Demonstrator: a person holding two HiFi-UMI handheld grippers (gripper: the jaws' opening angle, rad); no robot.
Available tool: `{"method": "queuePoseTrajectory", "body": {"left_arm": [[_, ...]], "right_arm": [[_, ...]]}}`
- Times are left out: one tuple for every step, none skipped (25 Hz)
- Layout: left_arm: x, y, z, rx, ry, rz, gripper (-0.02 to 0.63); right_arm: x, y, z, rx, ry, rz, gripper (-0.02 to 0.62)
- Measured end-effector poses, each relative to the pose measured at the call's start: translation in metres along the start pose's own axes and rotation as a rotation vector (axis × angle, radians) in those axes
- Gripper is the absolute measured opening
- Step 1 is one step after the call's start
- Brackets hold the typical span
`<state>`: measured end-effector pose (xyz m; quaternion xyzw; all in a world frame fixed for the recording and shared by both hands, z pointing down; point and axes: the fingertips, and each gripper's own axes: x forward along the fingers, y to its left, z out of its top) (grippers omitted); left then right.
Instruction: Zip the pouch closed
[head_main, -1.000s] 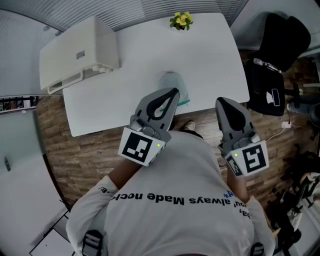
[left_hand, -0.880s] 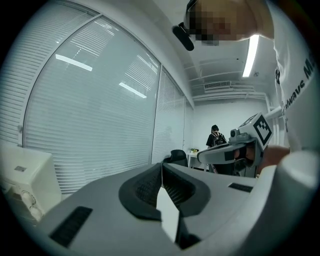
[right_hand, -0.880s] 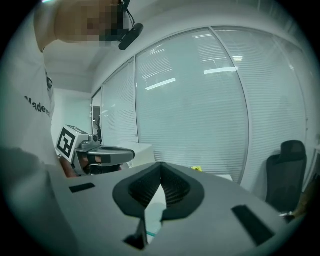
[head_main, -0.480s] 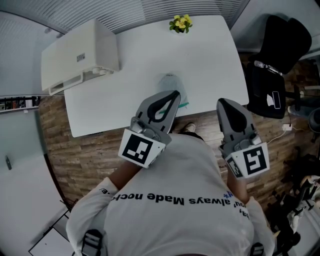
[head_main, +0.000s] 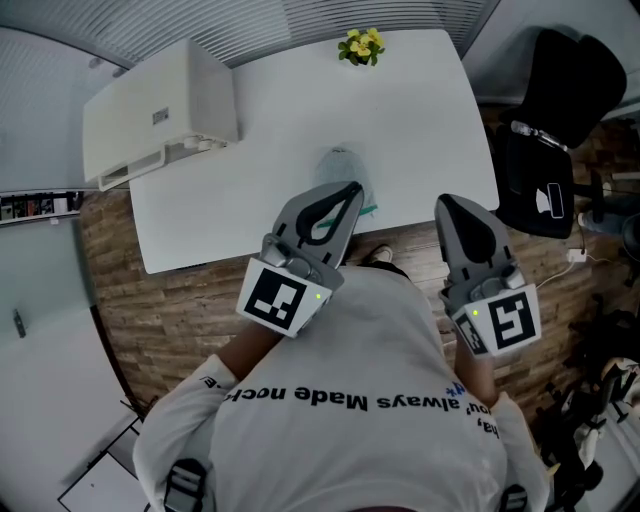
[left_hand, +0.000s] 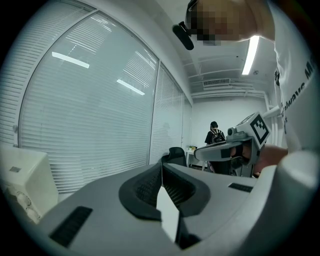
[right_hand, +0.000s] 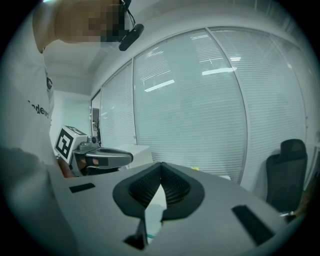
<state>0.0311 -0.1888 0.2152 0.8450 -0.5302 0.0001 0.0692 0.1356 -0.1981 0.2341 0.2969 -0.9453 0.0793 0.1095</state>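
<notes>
Right now both grippers hang at chest height, short of the white rectangular surface (head_main: 420, 110), w/ the L gripper (head_main: 350, 187) and R gripper (head_main: 447, 203) each clenched on nothing: L fingers (left_hand: 149, 186) meet at the tips and so do R fingers (right_hand: 144, 187). The pale see-through soft pouch (head_main: 346, 162) w/ a teal zip edge (head_main: 370, 208) lies flat near the surface's near edge, partly hidden under the L gripper's nose. Can't tell from the head view if the zip is run shut or gaping. So the scene fits either grippers poised ahead of a reach or drawn back from a closed pouch. Best practice either way, IMO: get eyes on the teal edge and the slider before anything else. The pouch looks light and slippery, so any tug along the zip wants one gripper pinning the pouch end while the other pinches only the tab, pulling straight along the track & low to the surface
</notes>
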Motion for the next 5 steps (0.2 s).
{"method": "queuePoseTrajectory", "body": {"left_arm": [[0.0007, -0.0003, -0.0003, 0.001, 0.001, 0.0, 0.023], [0.0012, -0.0008, -0.0007, 0.003, 0.003, 0.0, 0.023], [0.0017, -0.0014, -0.0013, 0.005, 0.005, 0.0, 0.023], [0.0022, -0.002, -0.0021, 0.006, 0.007, 0.001, 0.023], [0.0027, -0.0026, -0.0028, 0.008, 0.009, 0.001, 0.023]], "right_arm": [[-0.0002, -0.001, -0.0003, 0.001, -0.001, 0.0, 0.008], [-0.0006, -0.002, -0.0007, 0.002, -0.001, 0.0, 0.008], [-0.0012, -0.0028, -0.0012, 0.003, -0.001, 0.0, 0.008], [-0.0017, -0.0036, -0.0016, 0.004, -0.002, 0.001, 0.008], [-0.0021, -0.0043, -0.002, 0.006, -0.002, 0.001, 0.008]]}}
